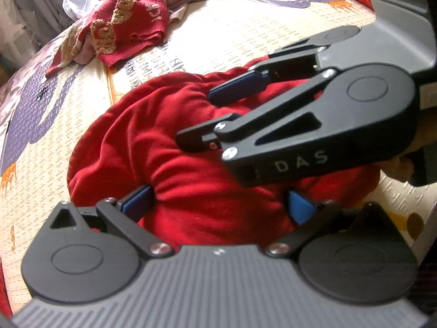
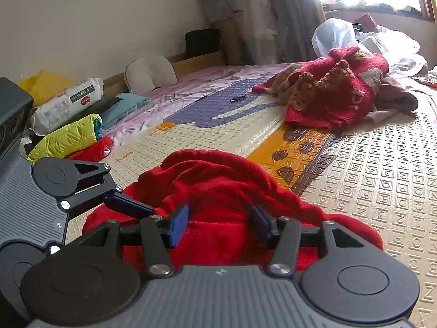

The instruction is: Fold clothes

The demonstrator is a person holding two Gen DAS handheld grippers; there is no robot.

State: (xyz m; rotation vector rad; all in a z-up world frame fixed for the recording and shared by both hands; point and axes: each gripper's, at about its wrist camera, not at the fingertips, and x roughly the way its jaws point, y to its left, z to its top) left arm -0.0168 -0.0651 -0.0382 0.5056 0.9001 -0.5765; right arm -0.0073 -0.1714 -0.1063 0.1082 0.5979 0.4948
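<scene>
Left wrist view: a bunched red garment (image 1: 191, 164) lies on the patterned play mat (image 1: 54, 150); released now, its heaped folds could slump apart, being loosely gathered. Left gripper (image 1: 221, 205) stands spread wide, cloth bulging between its pads; right gripper (image 2: 218, 224), half spread, straddles a ridge without visibly pinching it.

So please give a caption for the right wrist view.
Right gripper open over a bunched red garment on the play mat.
</scene>
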